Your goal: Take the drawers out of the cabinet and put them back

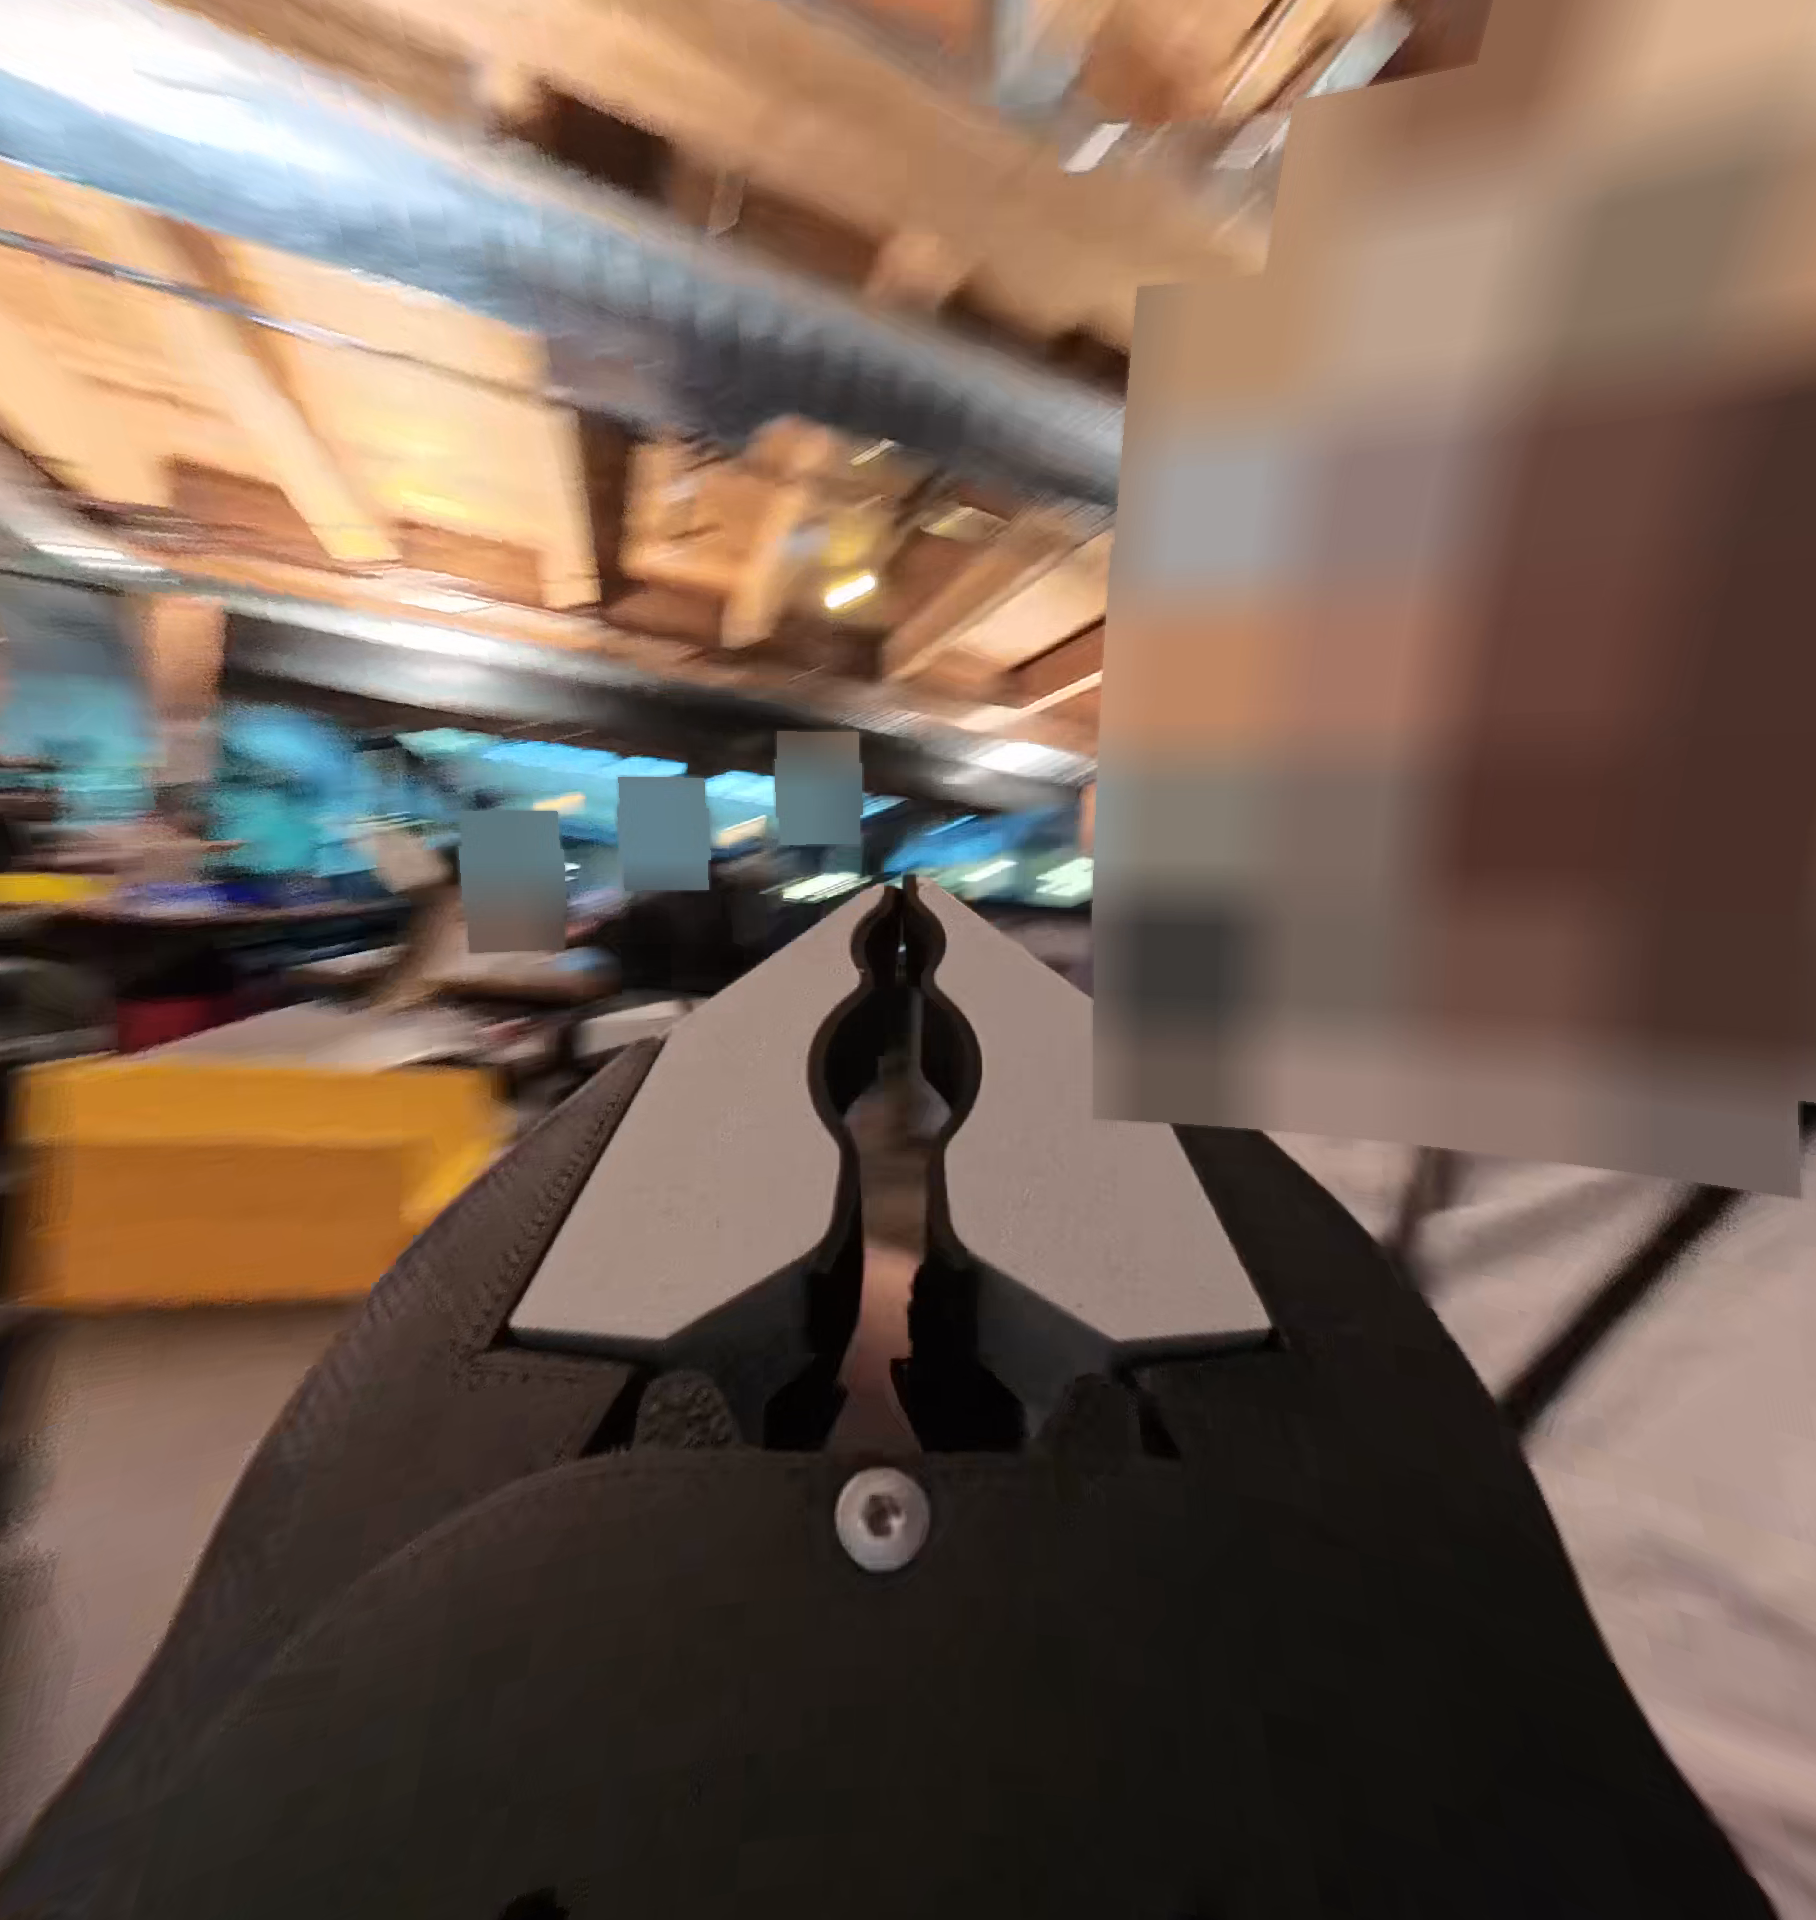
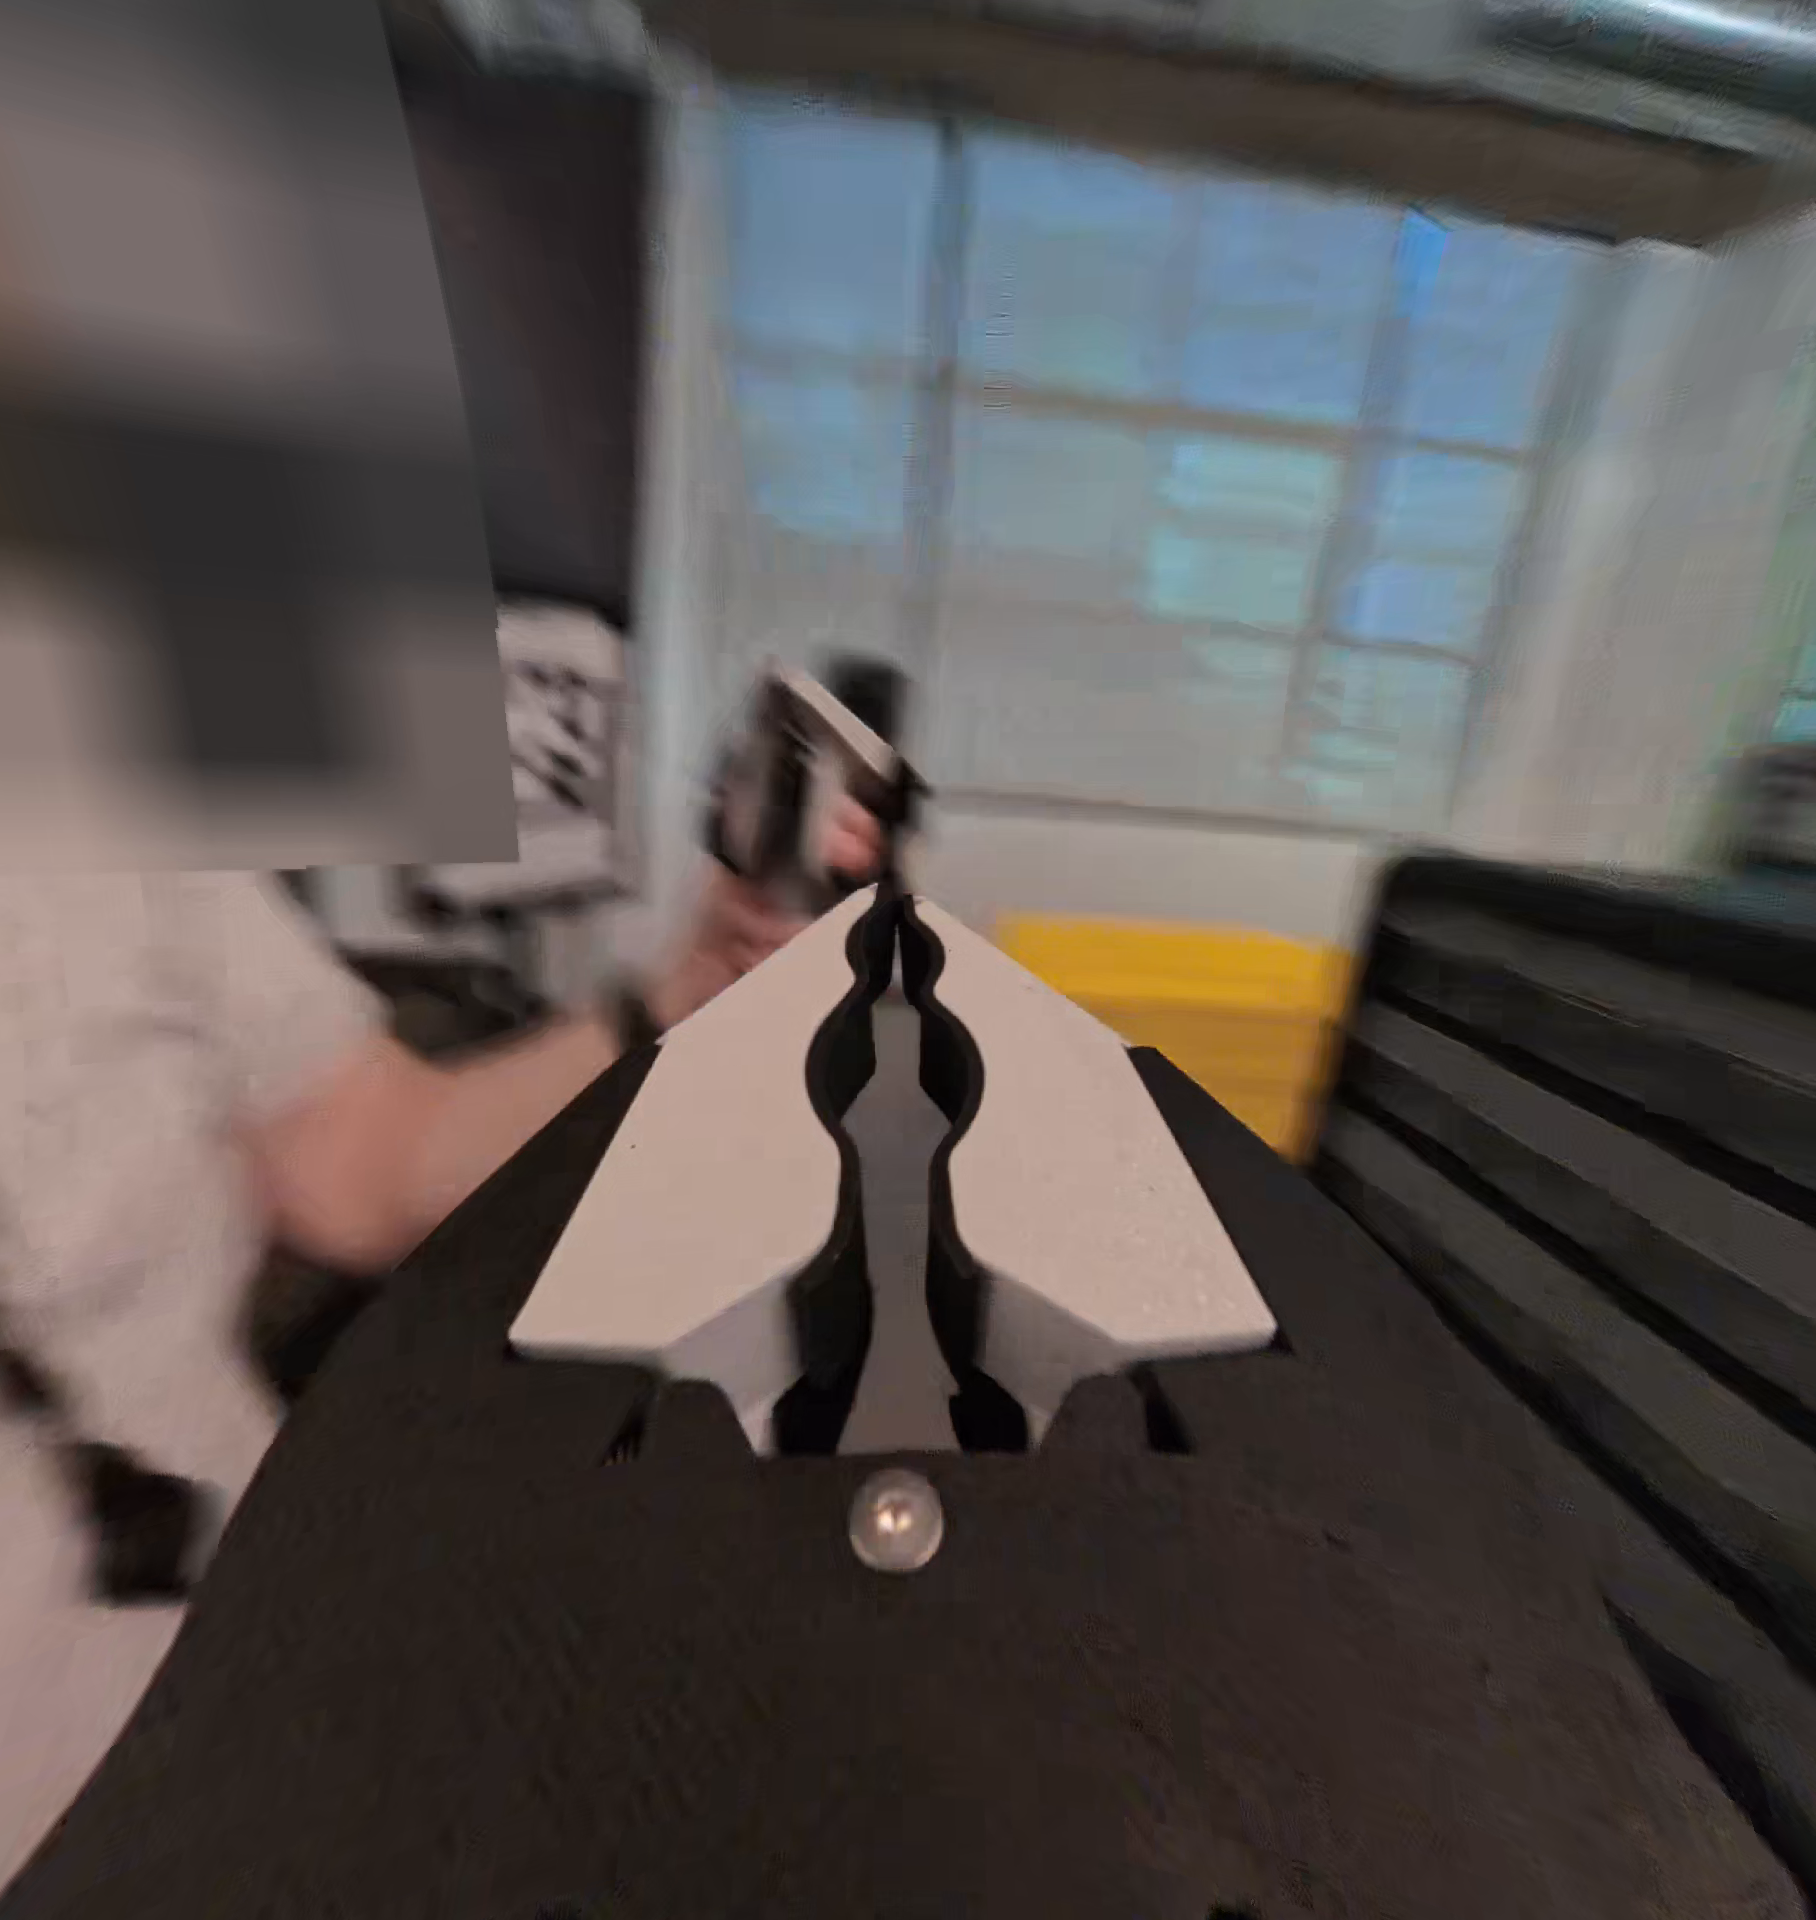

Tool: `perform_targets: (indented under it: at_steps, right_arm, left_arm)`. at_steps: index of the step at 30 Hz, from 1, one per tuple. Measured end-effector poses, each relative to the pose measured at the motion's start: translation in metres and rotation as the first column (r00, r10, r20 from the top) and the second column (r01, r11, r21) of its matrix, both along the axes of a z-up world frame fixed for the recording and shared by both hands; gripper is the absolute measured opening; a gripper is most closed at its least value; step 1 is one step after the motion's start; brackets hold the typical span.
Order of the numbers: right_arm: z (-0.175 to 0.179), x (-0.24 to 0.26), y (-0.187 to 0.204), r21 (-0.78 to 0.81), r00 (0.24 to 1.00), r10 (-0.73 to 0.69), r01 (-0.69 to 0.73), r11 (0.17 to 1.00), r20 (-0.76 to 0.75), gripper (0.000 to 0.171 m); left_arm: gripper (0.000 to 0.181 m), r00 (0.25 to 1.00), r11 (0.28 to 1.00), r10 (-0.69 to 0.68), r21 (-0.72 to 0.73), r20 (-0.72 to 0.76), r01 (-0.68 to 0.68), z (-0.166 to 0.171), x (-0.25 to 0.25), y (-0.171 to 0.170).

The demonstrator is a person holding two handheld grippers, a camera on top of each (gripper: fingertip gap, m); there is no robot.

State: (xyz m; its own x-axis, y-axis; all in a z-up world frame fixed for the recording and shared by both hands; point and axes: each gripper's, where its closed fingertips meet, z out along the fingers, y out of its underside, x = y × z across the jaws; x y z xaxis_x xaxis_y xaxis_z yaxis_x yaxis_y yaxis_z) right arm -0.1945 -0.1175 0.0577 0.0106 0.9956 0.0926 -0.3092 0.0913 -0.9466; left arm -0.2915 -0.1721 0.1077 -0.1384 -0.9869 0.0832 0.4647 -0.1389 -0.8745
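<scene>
My left gripper is shut and empty, its grey fingertips touching, and it points up at the room and the ceiling. No cabinet or drawer shows in that view. My right gripper is shut and empty too. In the right wrist view a black unit of stacked horizontal layers stands at the right; I cannot tell if it is the cabinet. The left gripper shows there farther off, held in a hand and blurred. Both views are blurred by motion.
A person in a pale shirt stands close on the left of the right wrist view and on the right of the left wrist view. A yellow box sits below a large window. Another yellow box and cluttered benches lie at the left.
</scene>
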Motion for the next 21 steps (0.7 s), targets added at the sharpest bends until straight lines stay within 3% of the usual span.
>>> perform_targets:
  at_steps: [1, 2, 4, 6, 8, 9, 12, 14, 19, 21]
  right_arm:
    - [-0.016, -0.005, 0.022, 0.081, 0.978, -0.187, 0.179, 0.98, 0.098, 0.0]
    - [-0.029, -0.006, 0.04, 0.176, 0.923, -0.346, 0.317, 0.932, 0.166, 0.0]
    - [-0.045, -0.001, 0.073, 0.337, 0.773, -0.595, 0.512, 0.79, 0.22, 0.001]
    - [-0.053, 0.002, 0.092, 0.4, 0.661, -0.719, 0.613, 0.682, 0.213, 0.001]
    - [-0.051, 0.003, 0.104, 0.4, 0.583, -0.799, 0.703, 0.588, 0.15, 0.006]
    - [-0.052, 0.0, 0.106, 0.393, 0.568, -0.813, 0.723, 0.568, 0.129, 0.007]
    - [-0.056, -0.011, 0.118, 0.397, 0.504, -0.857, 0.769, 0.501, 0.106, 0.027]
    - [-0.057, -0.015, 0.122, 0.421, 0.473, -0.879, 0.785, 0.455, 0.067, 0.03]
    - [-0.074, -0.013, 0.127, 0.501, 0.397, -0.914, 0.777, 0.382, 0.081, 0.04]
    - [-0.076, -0.013, 0.125, 0.507, 0.397, -0.914, 0.773, 0.382, 0.085, 0.041]
  left_arm:
    - [0.0, 0.982, 0.983, 0.178, 0.063, -0.07, -0.173, -0.008, 0.0, 0.013]
    - [0.0, 0.931, 0.935, 0.344, 0.13, -0.123, -0.329, -0.015, -0.003, 0.026]
    - [0.0, 0.753, 0.784, 0.617, 0.259, -0.228, -0.564, -0.03, -0.017, 0.052]
    - [0.0, 0.502, 0.584, 0.812, 0.392, -0.299, -0.711, -0.045, -0.038, 0.078]
    - [0.0, 0.33, 0.434, 0.898, 0.465, -0.29, -0.771, -0.054, -0.054, 0.09]
    - [0.0, 0.302, 0.409, 0.909, 0.463, -0.288, -0.786, -0.059, -0.057, 0.092]
    - [0.0, 0.315, 0.414, 0.904, 0.409, -0.29, -0.813, -0.074, -0.054, 0.097]
    - [0.0, 0.313, 0.419, 0.899, 0.395, -0.306, -0.817, -0.086, -0.052, 0.107]
    - [0.006, 0.232, 0.392, 0.905, 0.488, -0.356, -0.78, -0.102, -0.049, 0.13]
    - [0.01, 0.276, 0.423, 0.897, 0.488, -0.346, -0.764, -0.093, -0.04, 0.133]
